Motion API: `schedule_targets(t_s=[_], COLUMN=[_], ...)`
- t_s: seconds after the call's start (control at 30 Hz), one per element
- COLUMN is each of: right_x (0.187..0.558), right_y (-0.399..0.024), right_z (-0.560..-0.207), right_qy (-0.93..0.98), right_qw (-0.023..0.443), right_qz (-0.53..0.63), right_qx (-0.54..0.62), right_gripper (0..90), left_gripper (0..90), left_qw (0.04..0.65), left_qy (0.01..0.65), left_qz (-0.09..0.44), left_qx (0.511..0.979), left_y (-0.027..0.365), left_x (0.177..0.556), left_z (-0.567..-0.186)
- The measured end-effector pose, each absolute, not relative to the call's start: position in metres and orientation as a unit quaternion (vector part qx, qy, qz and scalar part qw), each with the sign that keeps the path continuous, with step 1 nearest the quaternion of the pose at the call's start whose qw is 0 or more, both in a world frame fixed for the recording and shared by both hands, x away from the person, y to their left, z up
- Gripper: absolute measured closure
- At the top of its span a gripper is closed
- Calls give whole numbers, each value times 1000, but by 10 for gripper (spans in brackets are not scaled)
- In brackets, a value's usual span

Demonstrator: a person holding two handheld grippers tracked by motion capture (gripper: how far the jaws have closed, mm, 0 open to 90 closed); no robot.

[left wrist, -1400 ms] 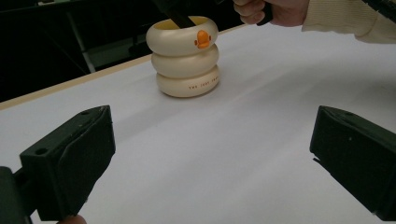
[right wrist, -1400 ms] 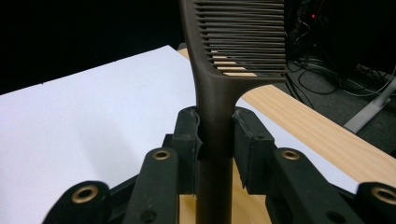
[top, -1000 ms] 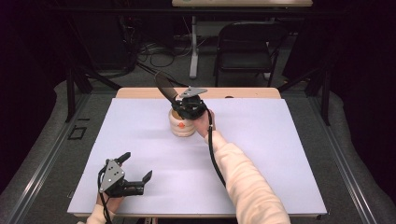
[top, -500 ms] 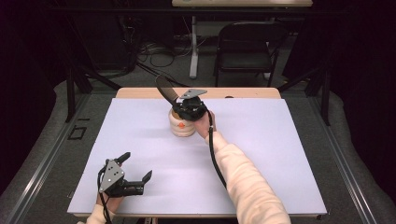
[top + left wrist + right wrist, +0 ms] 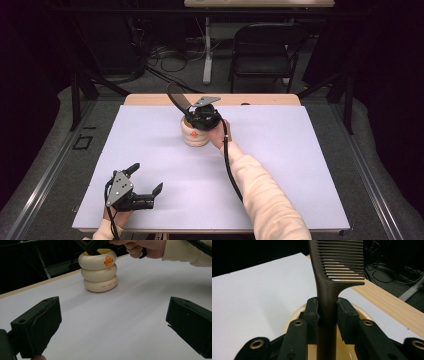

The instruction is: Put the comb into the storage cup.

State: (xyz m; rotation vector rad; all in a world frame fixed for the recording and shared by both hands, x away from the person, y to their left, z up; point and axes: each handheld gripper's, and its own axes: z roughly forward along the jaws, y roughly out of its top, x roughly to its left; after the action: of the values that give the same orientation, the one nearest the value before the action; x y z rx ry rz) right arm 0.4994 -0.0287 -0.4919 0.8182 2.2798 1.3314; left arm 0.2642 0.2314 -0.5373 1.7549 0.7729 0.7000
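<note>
A cream ringed cup [image 5: 195,136] [image 5: 100,271] with an orange mark stands upright on the white sheet near the table's far edge. My right gripper [image 5: 192,114] [image 5: 327,315] hovers over its mouth, shut on the handle of a dark brown comb [image 5: 329,290] [image 5: 176,99]. The comb's toothed end sticks out up and to the left, and its handle end reaches down toward the cup's opening [image 5: 359,315]. My left gripper [image 5: 145,180] [image 5: 112,327] rests low on the sheet at the near left, open, with nothing between its pads.
A white sheet [image 5: 280,165] covers most of the wooden table [image 5: 260,99]. Beyond the table stand a dark chair [image 5: 262,47], a table leg and loose cables on the floor.
</note>
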Motion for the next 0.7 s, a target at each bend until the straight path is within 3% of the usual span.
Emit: schedule_targets(t_s=[0.37, 0.7], right_x=[499, 492], right_y=[-29, -33], right_z=[-492, -482], right_qy=[810, 815], right_qw=[189, 191], right_qz=[471, 458], right_qx=[293, 298], right_gripper=[694, 459], left_gripper=[1, 1], left_qw=[522, 522], left_qy=[322, 321], left_qz=[292, 294], left_qx=[733, 734], left_y=[231, 231], left_x=[264, 264], left_z=[-537, -537])
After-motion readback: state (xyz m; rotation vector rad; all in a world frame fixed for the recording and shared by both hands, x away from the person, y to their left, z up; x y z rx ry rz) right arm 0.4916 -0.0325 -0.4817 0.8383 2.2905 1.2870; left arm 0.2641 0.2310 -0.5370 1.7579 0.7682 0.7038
